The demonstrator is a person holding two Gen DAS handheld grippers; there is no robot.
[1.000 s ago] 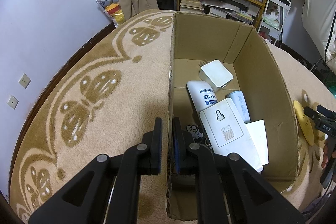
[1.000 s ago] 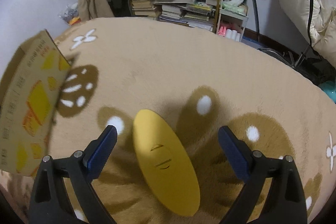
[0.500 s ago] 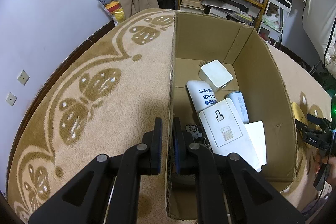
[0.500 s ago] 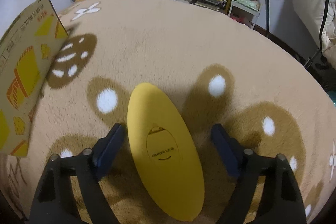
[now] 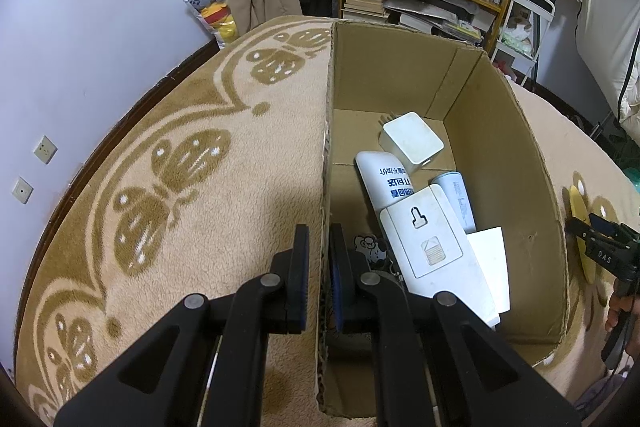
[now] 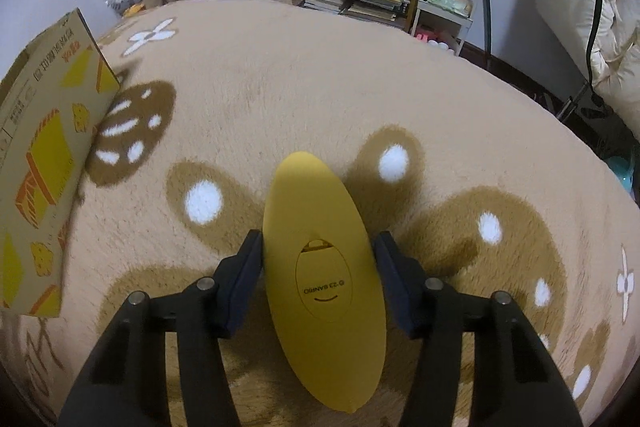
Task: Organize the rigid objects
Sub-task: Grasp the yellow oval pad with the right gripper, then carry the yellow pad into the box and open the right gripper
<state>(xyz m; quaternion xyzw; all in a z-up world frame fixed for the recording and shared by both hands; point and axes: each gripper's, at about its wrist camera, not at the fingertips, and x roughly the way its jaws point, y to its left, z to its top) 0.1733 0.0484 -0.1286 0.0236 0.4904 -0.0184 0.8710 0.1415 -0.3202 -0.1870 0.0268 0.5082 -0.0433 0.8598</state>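
Box wall is sitting clamped in the left gripper, jaws pressed together on the cardboard edge. Over to the right, the right gripper is closing around the yellow oval lying flat on the rug, pads just beside its edges. Risk: that smooth, curved shell could be squirting out, or tilting as it lifts.

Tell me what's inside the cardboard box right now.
In the cardboard box: a white square container, a white tube with blue print, a pale cylinder, a flat white device and a cartoon-print item, mostly covered. Anything beneath them is hidden.
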